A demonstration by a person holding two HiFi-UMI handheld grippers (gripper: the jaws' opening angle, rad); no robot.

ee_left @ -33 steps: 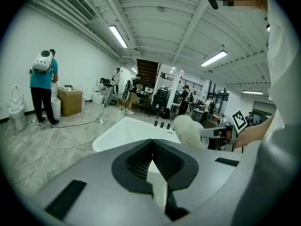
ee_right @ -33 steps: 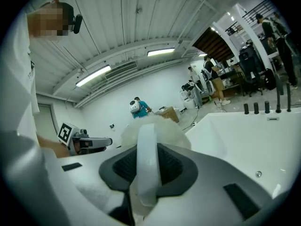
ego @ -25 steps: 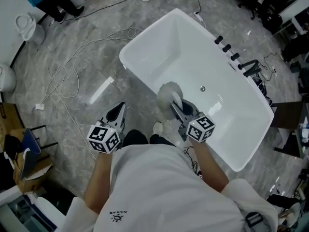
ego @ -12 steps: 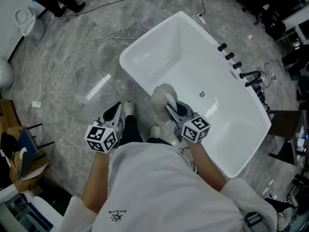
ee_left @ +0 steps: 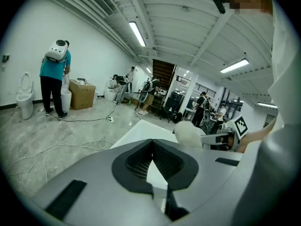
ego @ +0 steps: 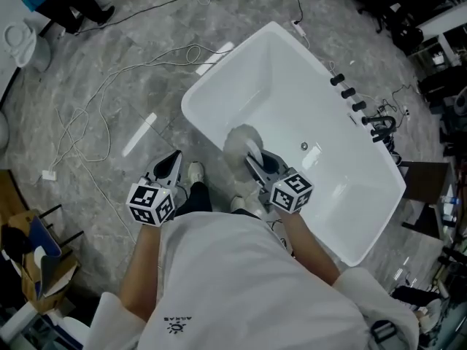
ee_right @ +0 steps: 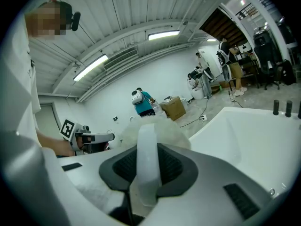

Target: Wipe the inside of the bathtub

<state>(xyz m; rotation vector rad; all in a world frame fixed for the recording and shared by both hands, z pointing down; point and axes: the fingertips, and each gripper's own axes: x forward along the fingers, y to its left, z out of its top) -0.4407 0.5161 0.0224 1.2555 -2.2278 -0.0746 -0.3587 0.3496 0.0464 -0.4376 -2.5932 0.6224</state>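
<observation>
With my right gripper (ego: 253, 163) clamped on the duster (ego: 239, 140) handle and my left gripper (ego: 173, 164) closed empty, I feared pressing the bathtub (ego: 286, 79) wall would twist it loose.

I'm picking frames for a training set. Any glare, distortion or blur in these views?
Head view: sharp, evenly lit, with glare patches in the bathtub near the drain. Left gripper view and right gripper view: fisheye bending, black corners, blown-out ceiling lights; in the right one the duster between the jaws looks soft.
</observation>
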